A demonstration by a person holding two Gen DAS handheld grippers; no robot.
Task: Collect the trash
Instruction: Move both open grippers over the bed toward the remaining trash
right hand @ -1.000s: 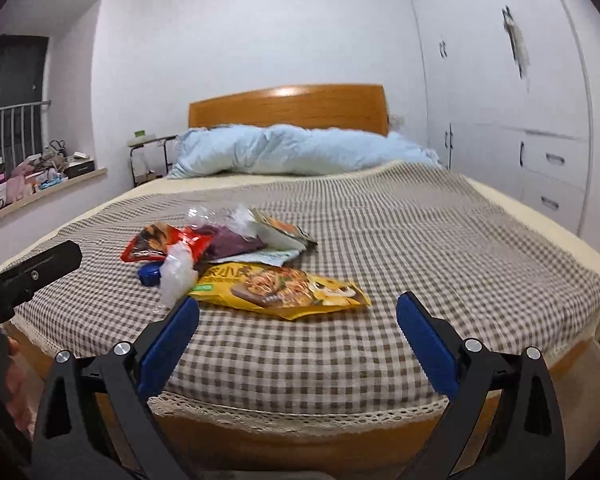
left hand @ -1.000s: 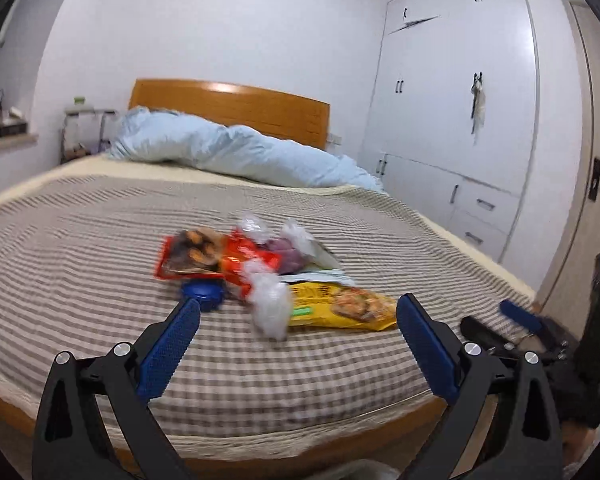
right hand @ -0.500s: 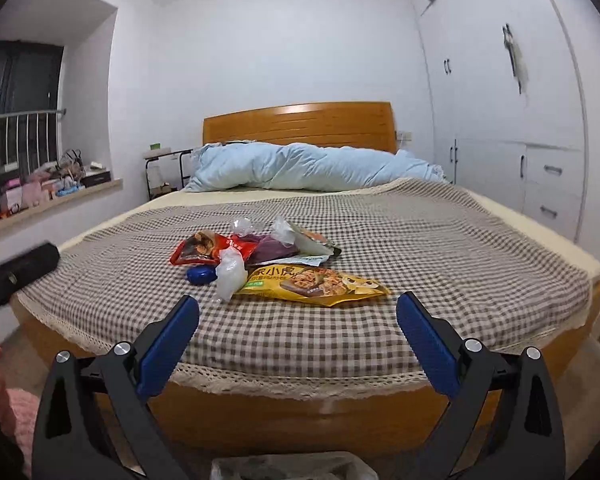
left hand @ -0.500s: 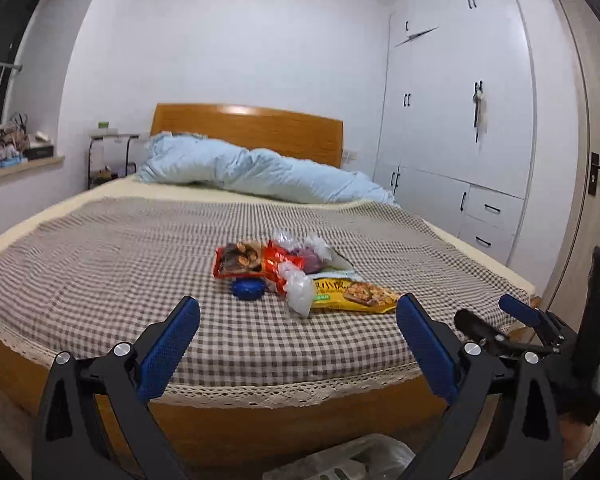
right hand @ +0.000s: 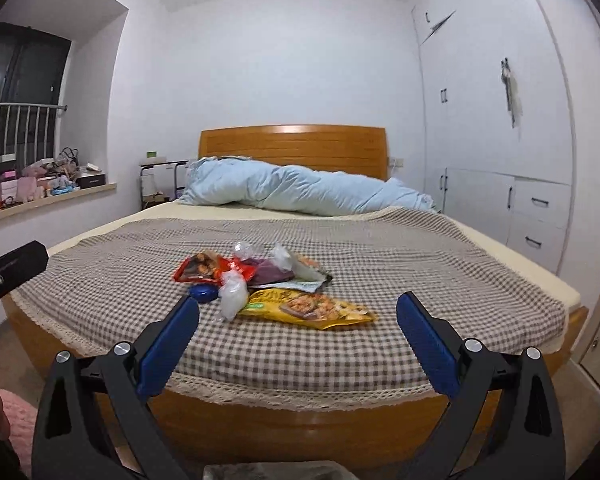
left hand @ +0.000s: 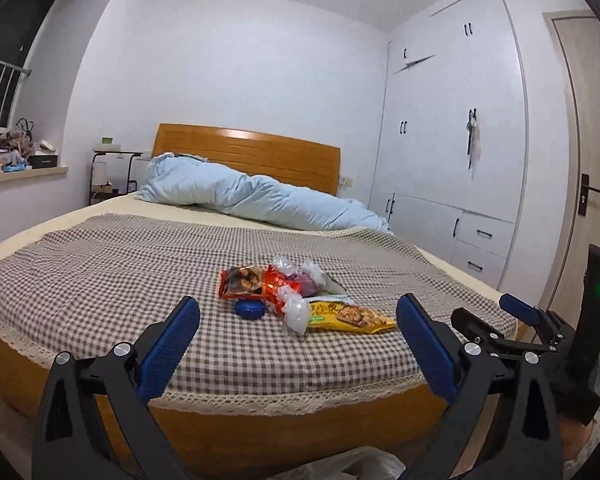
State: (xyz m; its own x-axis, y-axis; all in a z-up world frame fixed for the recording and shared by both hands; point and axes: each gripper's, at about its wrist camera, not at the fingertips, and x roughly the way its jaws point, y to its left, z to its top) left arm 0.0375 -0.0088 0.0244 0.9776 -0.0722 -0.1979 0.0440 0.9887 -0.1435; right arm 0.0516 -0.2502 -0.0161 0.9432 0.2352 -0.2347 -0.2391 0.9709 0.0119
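A heap of trash lies near the foot of the checked bed cover [left hand: 100,272]: a yellow snack bag [left hand: 350,314] [right hand: 306,308], a red wrapper [left hand: 246,280] [right hand: 204,268], a blue round lid [left hand: 250,309] [right hand: 203,293], a crumpled clear plastic bag [left hand: 296,309] [right hand: 233,294] and a purple packet [right hand: 270,270]. My left gripper [left hand: 298,344] is open, held back from the bed with nothing between its fingers. My right gripper [right hand: 298,344] is open too, likewise off the bed. The right gripper [left hand: 516,320] also shows at the right edge of the left wrist view.
A light blue duvet [right hand: 300,190] lies rolled below the wooden headboard [right hand: 292,146]. White wardrobes [left hand: 452,140] line the right wall, with a door [left hand: 596,140] beside them. A cluttered windowsill [right hand: 40,184] is at left. A pale plastic bag [right hand: 276,472] shows on the floor below.
Both grippers have pulled back from the bed and risen, so the trash heap looks smaller and farther. Both stay open. The pale bag on the floor has come into view.
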